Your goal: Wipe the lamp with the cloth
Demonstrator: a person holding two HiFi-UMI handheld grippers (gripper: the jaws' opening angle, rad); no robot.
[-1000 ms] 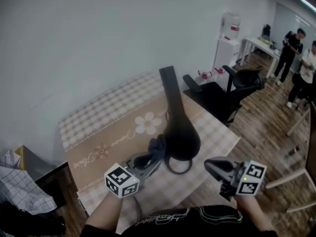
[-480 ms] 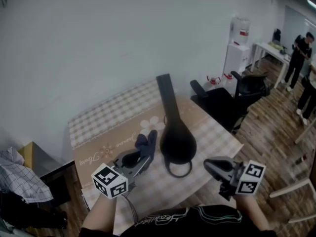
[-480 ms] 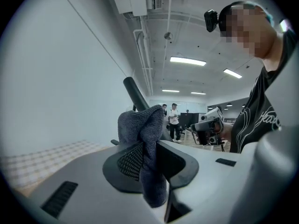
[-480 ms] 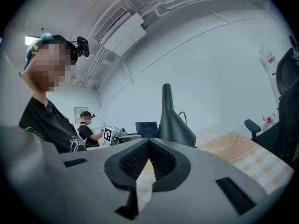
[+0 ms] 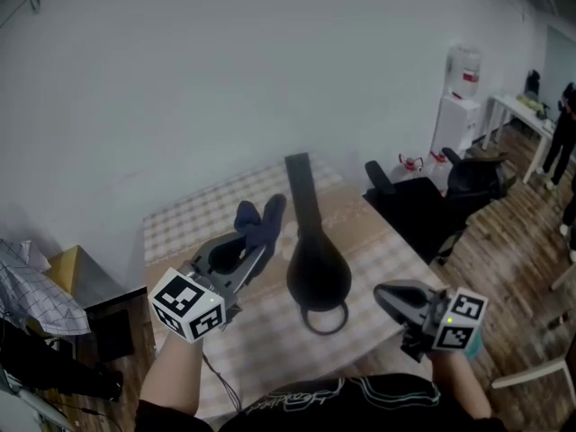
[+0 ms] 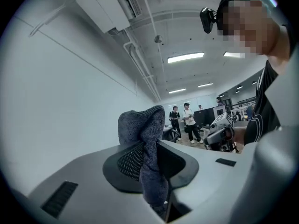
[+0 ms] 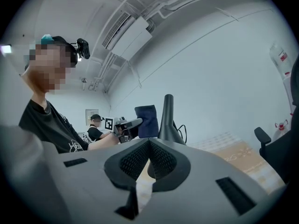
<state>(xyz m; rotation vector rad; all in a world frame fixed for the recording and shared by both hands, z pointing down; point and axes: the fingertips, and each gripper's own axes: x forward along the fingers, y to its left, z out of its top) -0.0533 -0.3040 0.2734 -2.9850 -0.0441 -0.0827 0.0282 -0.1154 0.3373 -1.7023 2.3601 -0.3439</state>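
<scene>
In the head view, the left hand-held gripper (image 5: 254,248) is lifted above the counter (image 5: 193,219), which has a checked beige covering. The forearm reaches up and forward, and the jaws tilt to the right. They pinch a dark blue-grey knitted cloth (image 5: 261,219), which sits just left of the tall flat neck of a black lamp with a bulbous body (image 5: 317,273). The lamp stands upright on the counter; whether the cloth touches it cannot be told. The right hand-held gripper (image 5: 389,297) is low, to the right of the lamp and apart from it, pointing left.

In the left gripper view, the left hand-held gripper (image 6: 152,169) has its jaws clamped on the cloth (image 6: 145,136), which bunches above them.

In the right gripper view, the right hand-held gripper (image 7: 149,146) has its jaw tips pressed together on nothing. Beyond them, the lamp (image 7: 168,118) and the cloth (image 7: 145,115) stand side by side.
</scene>
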